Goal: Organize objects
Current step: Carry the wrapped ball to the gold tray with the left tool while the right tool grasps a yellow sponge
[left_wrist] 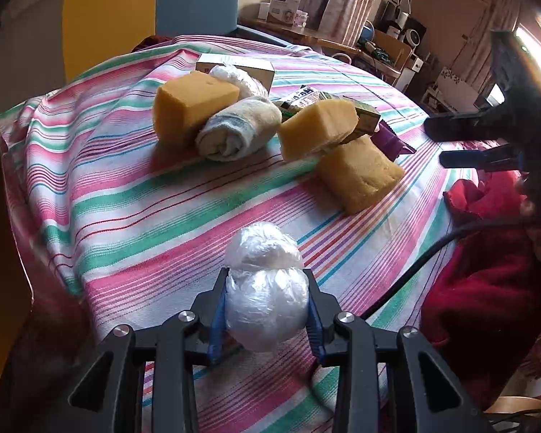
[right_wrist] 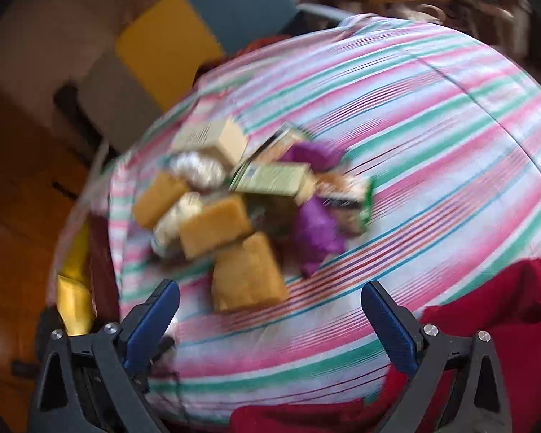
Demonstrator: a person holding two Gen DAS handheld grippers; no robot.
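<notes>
Your left gripper [left_wrist: 267, 310] clamps the plastic-wrapped ball [left_wrist: 265, 288], bottom center of the left view only. Your right gripper [right_wrist: 270, 324] gapes wide, empty; its blurred view adds purple wrappers [right_wrist: 317, 231] mid-frame.

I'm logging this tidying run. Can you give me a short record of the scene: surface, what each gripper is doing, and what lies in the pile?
surface: striped cloth
left gripper: shut on the plastic-wrapped bundle
right gripper: open, nothing between its fingers
pile: yellow sponges, rolled towel, small boxes, purple wrappers
near edge: red fabric
right wrist view: blurred
</notes>
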